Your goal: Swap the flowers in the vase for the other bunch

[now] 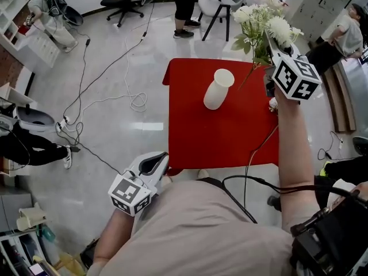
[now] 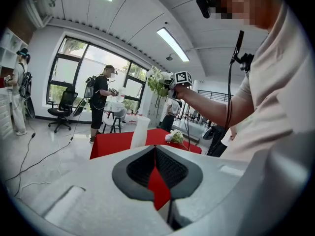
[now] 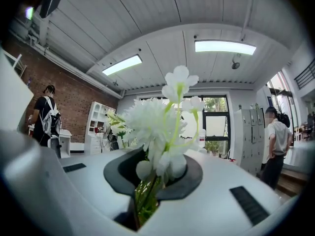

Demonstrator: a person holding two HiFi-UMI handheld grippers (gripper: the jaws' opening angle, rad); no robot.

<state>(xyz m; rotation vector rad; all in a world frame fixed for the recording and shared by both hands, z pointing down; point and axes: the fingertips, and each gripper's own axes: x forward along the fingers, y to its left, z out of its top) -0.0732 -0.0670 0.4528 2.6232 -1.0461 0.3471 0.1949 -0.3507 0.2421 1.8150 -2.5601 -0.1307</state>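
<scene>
Two grippers: near left, the left gripper (image 1: 154, 163) has its jaws pressed together on nothing. Mid-table, the white vase (image 1: 218, 89) stands upright on the red table (image 1: 195, 137). Far right, the right gripper (image 1: 272, 49) pinches the white flowers (image 1: 261, 22) by their stems, high above the small bunch (image 1: 273, 103) at the table's right edge.

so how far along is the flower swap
Done: the vase stands empty on the red table. In hand: the right gripper holds the white bunch up, clear of it. To do: the other bunch, lying at the table's edge, must go in.
</scene>
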